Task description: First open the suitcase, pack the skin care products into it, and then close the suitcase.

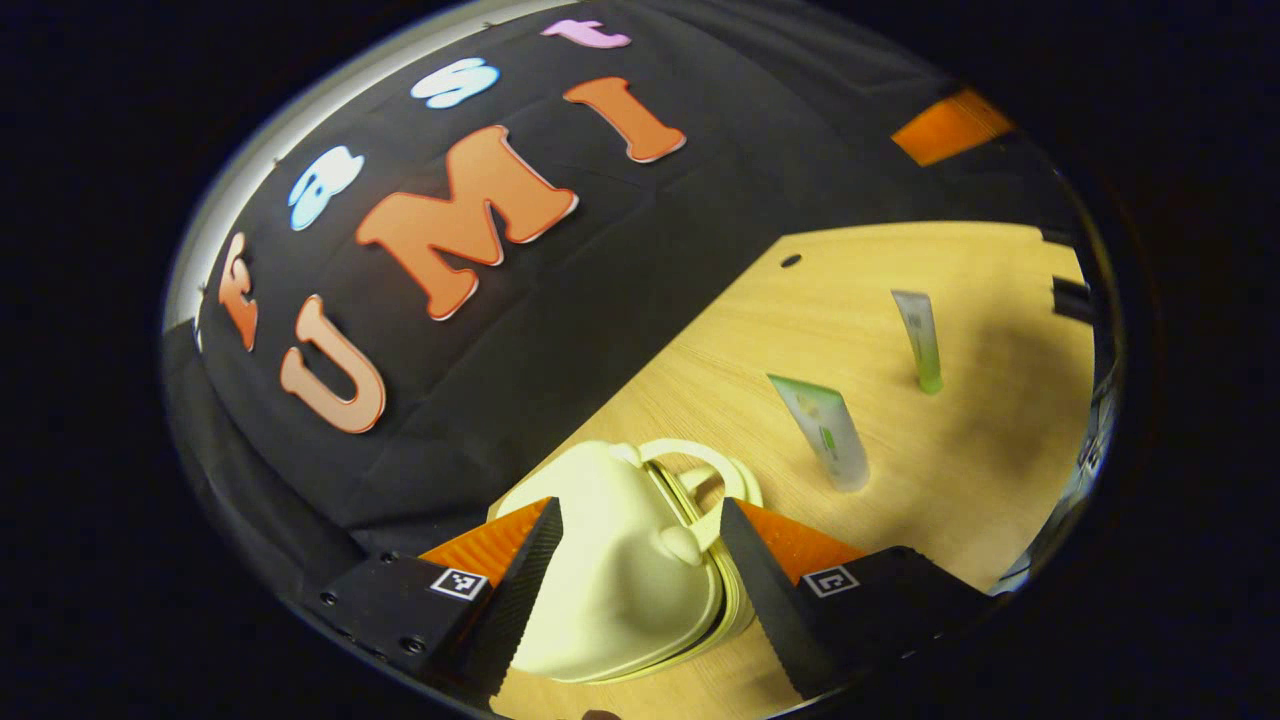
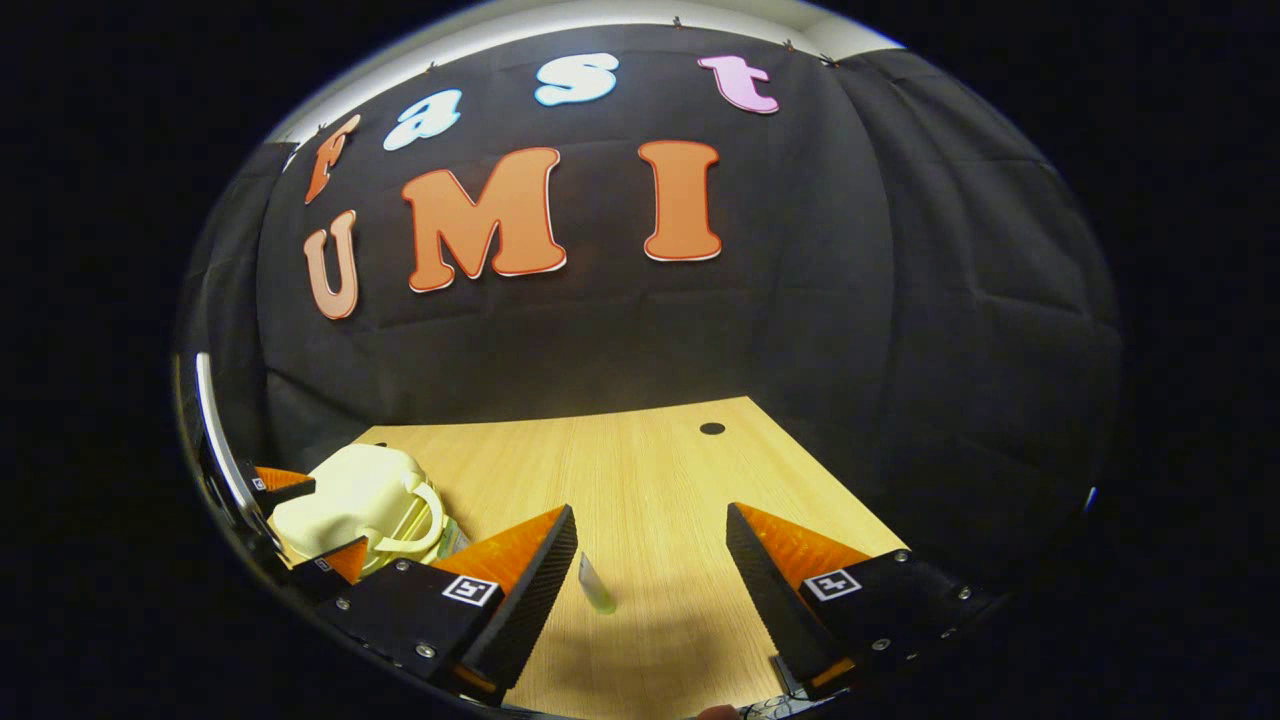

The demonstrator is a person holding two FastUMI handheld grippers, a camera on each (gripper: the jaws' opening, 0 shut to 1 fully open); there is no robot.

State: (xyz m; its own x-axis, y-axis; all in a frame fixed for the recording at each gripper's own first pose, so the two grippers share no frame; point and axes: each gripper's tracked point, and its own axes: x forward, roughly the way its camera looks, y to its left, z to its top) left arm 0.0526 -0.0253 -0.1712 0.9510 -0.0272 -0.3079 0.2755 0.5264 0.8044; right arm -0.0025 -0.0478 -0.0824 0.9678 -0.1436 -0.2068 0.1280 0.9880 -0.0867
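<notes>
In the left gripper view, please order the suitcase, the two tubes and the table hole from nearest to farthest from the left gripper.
1. Cream plastic suitcase, between the jaws.
2. Translucent green-printed tube, right of it.
3. Slim green-capped tube, farther right.
4. Dark round hole in the wooden table, by the wall.

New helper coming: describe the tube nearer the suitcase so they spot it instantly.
On the wooden table, find the cream suitcase between the left gripper fingers. The nearer tube lies just beside it, broader than the slim tube farther away.
</notes>
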